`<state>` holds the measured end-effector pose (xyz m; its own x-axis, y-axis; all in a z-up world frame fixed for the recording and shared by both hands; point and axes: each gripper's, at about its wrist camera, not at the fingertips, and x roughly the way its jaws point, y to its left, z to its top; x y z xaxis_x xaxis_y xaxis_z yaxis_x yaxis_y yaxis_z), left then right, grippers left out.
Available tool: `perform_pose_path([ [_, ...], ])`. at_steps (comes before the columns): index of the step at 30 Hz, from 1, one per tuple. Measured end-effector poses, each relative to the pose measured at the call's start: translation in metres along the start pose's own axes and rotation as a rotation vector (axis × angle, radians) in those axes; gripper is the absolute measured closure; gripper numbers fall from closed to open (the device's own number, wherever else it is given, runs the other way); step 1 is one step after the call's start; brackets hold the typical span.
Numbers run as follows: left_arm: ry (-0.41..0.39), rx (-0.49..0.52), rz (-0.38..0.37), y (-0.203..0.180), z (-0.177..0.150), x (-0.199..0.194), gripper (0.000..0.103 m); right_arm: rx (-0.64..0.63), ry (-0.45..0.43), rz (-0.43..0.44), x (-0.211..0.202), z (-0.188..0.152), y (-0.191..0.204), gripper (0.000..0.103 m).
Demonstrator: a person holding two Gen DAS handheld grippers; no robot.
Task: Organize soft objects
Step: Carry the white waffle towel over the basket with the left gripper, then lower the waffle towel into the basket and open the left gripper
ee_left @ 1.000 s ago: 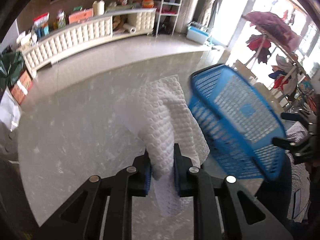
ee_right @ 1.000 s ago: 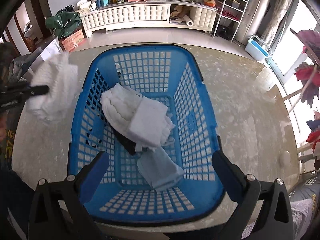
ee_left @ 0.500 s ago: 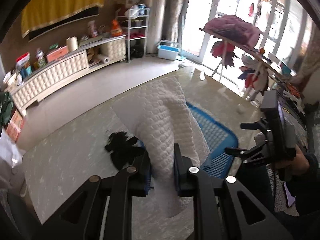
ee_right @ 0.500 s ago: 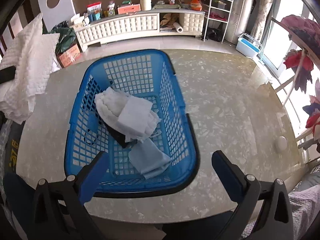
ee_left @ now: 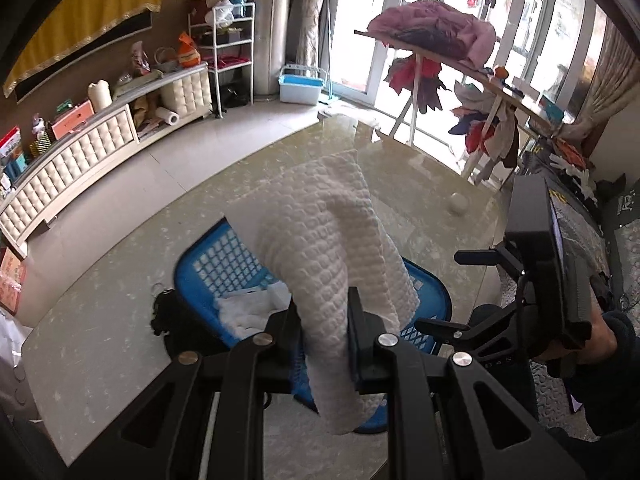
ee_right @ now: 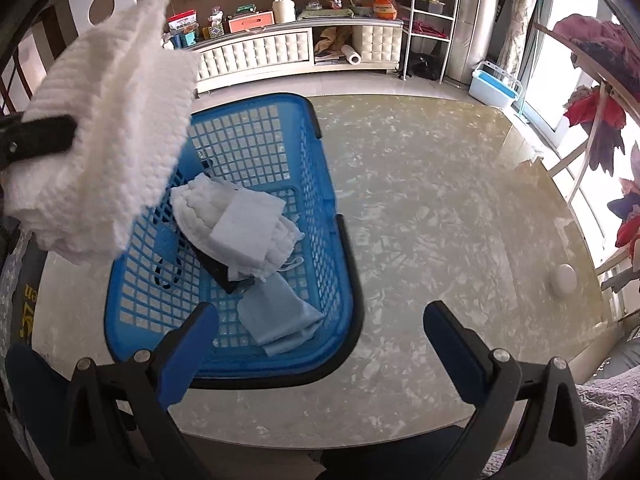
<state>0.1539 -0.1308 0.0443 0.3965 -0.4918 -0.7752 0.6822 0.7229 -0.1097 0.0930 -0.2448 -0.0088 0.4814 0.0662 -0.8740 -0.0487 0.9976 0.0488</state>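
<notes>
My left gripper (ee_left: 325, 330) is shut on a folded white waffle-weave towel (ee_left: 324, 240), held in the air above the blue plastic basket (ee_left: 224, 264). In the right wrist view the same towel (ee_right: 108, 140) hangs over the basket's (ee_right: 320, 168) left side, with a left finger (ee_right: 40, 138) clamped on it. Inside the basket lie a white cloth bundle (ee_right: 236, 220), a dark item (ee_right: 224, 276) under it and a pale blue cloth (ee_right: 280, 320). My right gripper (ee_right: 320, 344) stands wide open at the basket's near right corner, holding nothing.
The basket sits on a glossy marble table (ee_right: 440, 220). A black item (ee_left: 168, 316) lies on the table beside the basket. A small white round object (ee_right: 562, 278) sits near the table's right edge. A clothes rack (ee_left: 440, 40) stands past the table; a low cabinet (ee_right: 280, 54) lines the far wall.
The left gripper has carried the towel up and across, from beside the basket to over it. The right gripper has drifted right, so the basket now lies left of its fingers.
</notes>
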Motion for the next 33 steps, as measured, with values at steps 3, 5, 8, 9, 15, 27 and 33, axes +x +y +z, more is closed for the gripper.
perform_pose_path([
  [3,0.026,0.009,-0.008,-0.002,0.003,0.016,0.087,0.015,0.006,0.01,0.007,0.001,-0.007,0.0],
  [5,0.038,0.011,-0.017,-0.003,0.005,0.026,0.087,0.022,0.011,0.017,0.012,0.002,-0.011,0.0],
  [8,0.056,0.026,-0.028,-0.003,0.01,0.04,0.087,0.031,0.02,0.033,0.021,0.005,-0.017,0.0],
  [9,0.068,0.031,-0.023,-0.004,0.012,0.047,0.087,0.033,0.022,0.038,0.023,0.006,-0.018,0.0],
  [15,0.129,0.013,-0.021,0.004,0.012,0.084,0.087,0.043,0.024,0.076,0.03,0.014,-0.024,0.0],
  [27,0.269,-0.004,0.003,0.031,0.0,0.157,0.087,0.052,0.037,0.111,0.043,0.023,-0.027,0.0],
  [33,0.302,0.05,0.04,0.03,-0.001,0.167,0.083,0.058,0.06,0.117,0.053,0.021,-0.029,0.0],
])
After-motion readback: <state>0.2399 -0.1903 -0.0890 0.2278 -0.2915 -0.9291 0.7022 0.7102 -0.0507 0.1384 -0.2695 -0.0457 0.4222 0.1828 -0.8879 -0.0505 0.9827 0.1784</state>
